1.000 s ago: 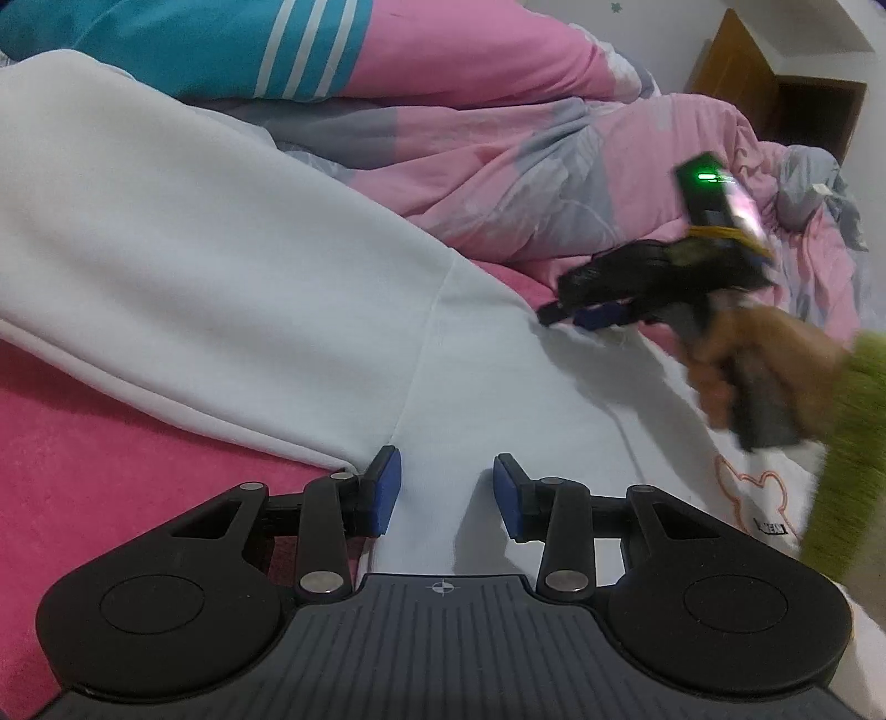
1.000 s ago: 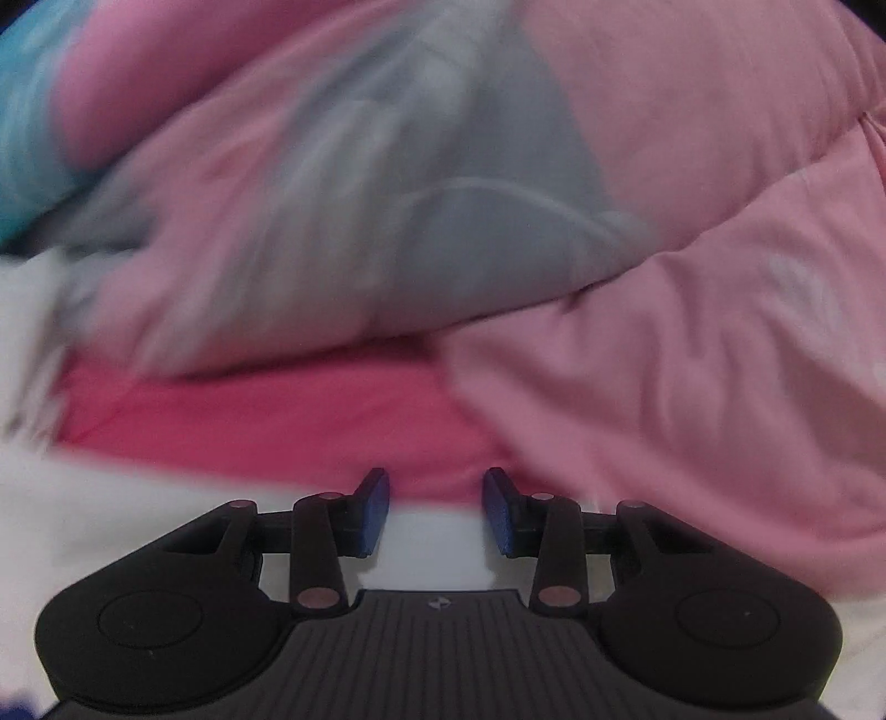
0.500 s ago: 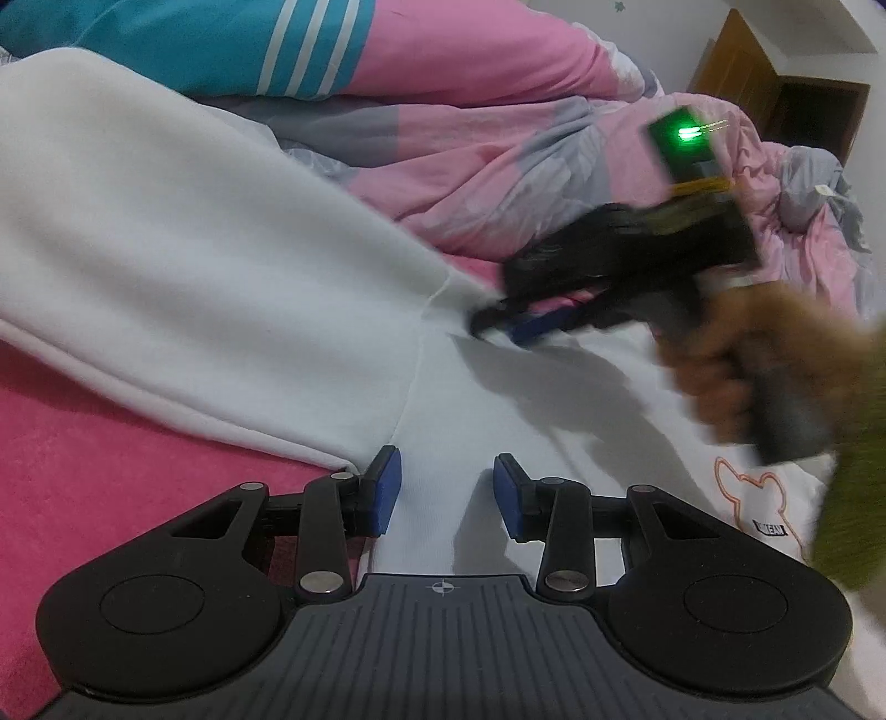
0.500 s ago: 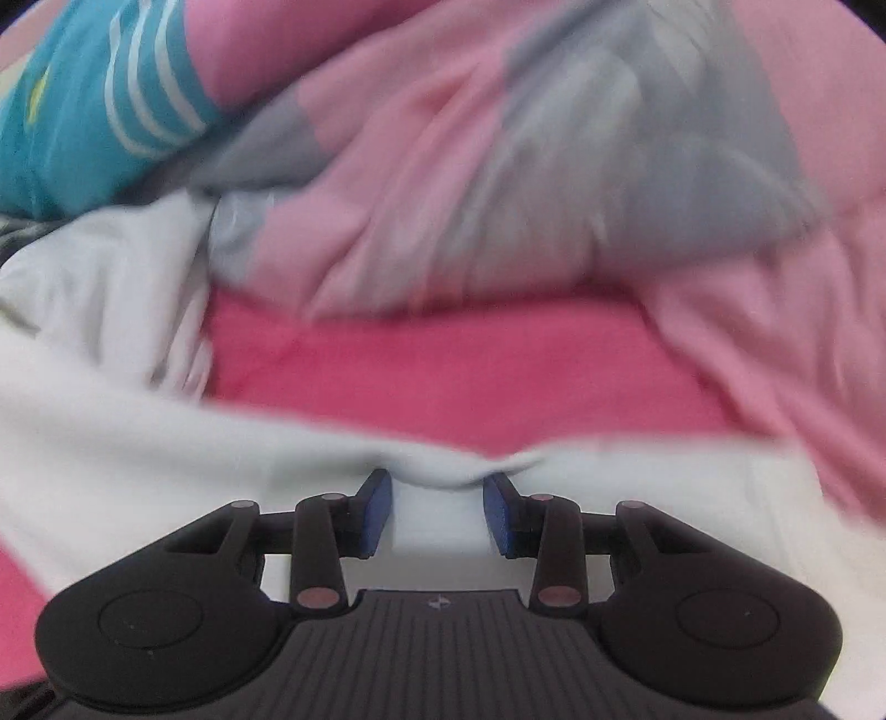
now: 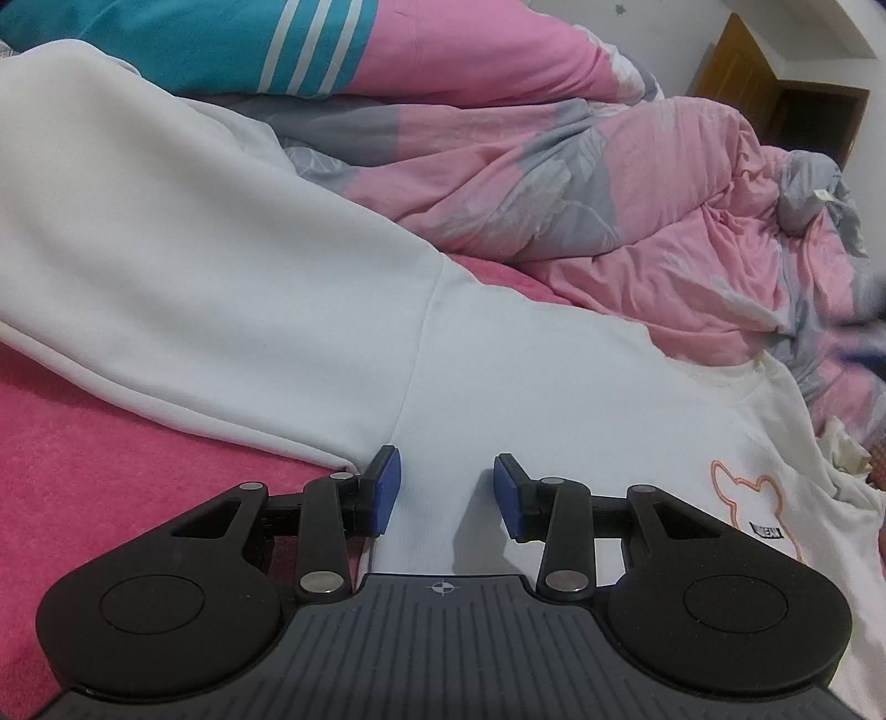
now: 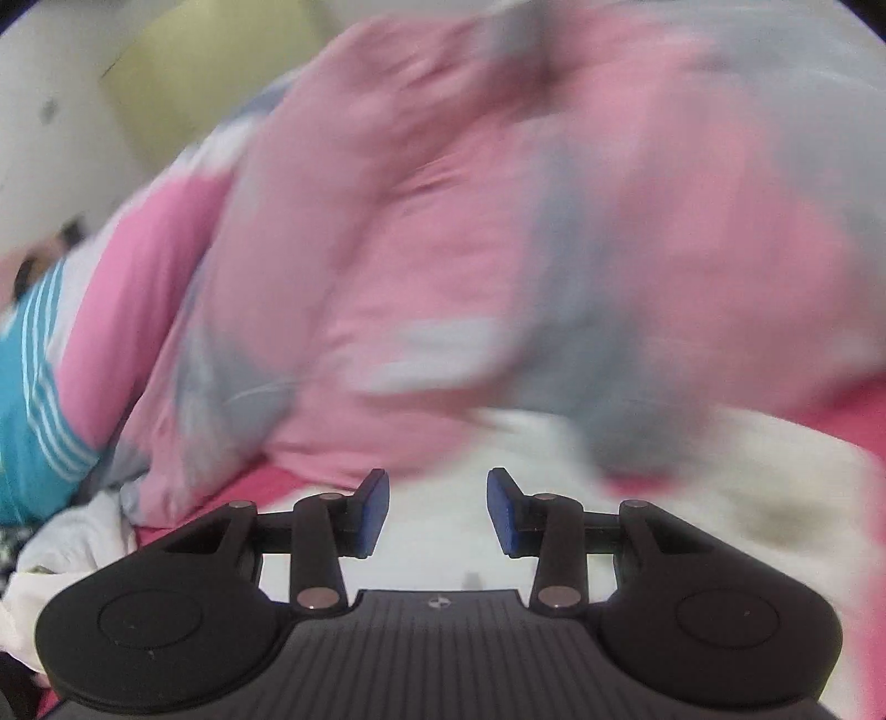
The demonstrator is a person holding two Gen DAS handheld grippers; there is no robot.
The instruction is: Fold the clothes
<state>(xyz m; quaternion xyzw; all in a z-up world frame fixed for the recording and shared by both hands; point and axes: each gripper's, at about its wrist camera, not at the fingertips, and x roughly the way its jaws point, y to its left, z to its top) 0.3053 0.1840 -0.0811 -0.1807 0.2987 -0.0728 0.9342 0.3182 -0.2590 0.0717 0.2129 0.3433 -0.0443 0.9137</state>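
A white sweatshirt (image 5: 526,376) lies spread on the pink bed sheet (image 5: 83,432), one sleeve (image 5: 166,249) stretching to the upper left. An orange bear outline (image 5: 747,498) is printed on its chest at the right. My left gripper (image 5: 446,490) stands open just above the fabric near the armpit seam, nothing between its blue pads. In the blurred right wrist view, my right gripper (image 6: 434,512) is open over white cloth (image 6: 443,531), empty, facing the quilt.
A crumpled pink and grey quilt (image 5: 637,210) is heaped behind the sweatshirt, also filling the right wrist view as the quilt (image 6: 498,221). A teal, white-striped and pink pillow (image 5: 277,44) lies at the back left. A wooden door (image 5: 742,94) stands far right.
The right gripper and the hand holding it have left the left wrist view, moving off to the right. The right wrist view swung quickly toward the quilt. The left gripper has stayed still.
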